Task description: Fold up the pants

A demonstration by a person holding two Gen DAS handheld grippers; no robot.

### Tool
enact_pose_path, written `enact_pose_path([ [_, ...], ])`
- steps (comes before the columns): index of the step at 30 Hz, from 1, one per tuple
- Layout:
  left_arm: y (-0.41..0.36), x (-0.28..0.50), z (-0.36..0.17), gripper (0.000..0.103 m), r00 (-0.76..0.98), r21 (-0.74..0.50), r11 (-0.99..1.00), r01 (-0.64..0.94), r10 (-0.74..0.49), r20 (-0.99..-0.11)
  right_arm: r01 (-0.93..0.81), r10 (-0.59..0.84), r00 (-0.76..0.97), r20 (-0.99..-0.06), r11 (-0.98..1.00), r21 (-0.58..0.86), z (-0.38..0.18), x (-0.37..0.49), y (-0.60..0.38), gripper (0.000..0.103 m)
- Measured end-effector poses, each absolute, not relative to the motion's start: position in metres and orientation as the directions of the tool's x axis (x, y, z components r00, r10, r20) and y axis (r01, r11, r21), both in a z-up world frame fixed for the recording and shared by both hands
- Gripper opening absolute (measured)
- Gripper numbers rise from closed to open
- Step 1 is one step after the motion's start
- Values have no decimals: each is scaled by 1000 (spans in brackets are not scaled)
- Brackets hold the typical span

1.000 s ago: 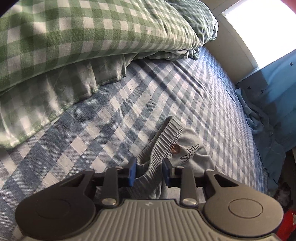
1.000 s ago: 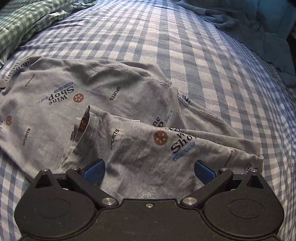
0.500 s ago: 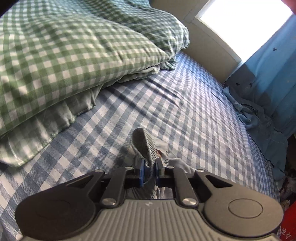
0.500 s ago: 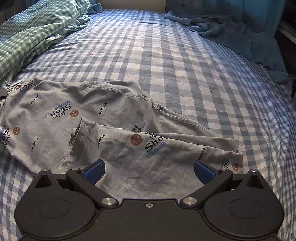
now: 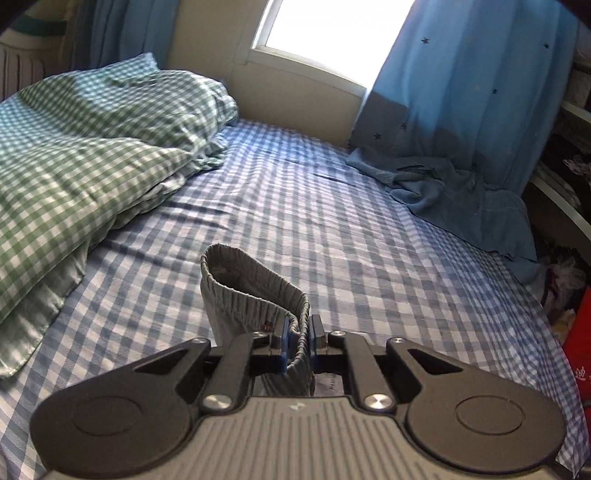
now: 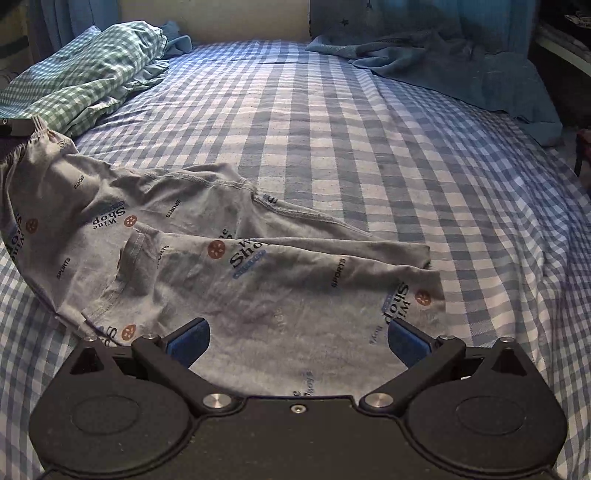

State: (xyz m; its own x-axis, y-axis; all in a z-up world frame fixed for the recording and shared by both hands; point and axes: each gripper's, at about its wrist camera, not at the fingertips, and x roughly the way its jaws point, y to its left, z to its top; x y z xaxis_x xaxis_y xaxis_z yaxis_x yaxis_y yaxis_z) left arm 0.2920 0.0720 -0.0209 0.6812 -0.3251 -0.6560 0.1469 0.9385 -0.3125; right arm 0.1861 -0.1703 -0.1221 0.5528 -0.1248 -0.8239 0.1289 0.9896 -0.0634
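My left gripper is clamped on the elastic waistband of the grey pants, blue pads pressed tight on the gathered fabric, and the band loops up off the bed in front of the fingers. On the right wrist view, that lifted corner of the pants rises at the far left edge, pulled up toward a dark bit of hardware there, while the rest of the printed grey cloth lies spread and wrinkled across the blue checked sheet, legs running out to the right. My right gripper hangs above the near part of the pants with its jaws spread wide, blue pads well apart, nothing pinched between them; whether they touch the cloth I cannot tell. A green checked duvet is heaped at the left of the bed, and a blue curtain trails onto a bunched blue cloth at the far right, under the bright window.
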Motion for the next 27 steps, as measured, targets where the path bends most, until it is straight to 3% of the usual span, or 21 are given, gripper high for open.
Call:
enact_pose_path([
  [13, -88, 225, 4, 10, 589, -259, 878, 403, -465, -661, 211, -157, 567, -808, 977, -41, -118, 116, -277, 102],
  [20, -170, 190, -31, 10, 489, -248, 830, 499, -506, -710, 286, -212, 536, -817, 956, -61, -124, 80, -343, 102],
  [27, -222, 177, -97, 12, 390, -219, 829, 515, -454, -801, 330, -245, 497, -833, 940, -79, -131, 56, -383, 102],
])
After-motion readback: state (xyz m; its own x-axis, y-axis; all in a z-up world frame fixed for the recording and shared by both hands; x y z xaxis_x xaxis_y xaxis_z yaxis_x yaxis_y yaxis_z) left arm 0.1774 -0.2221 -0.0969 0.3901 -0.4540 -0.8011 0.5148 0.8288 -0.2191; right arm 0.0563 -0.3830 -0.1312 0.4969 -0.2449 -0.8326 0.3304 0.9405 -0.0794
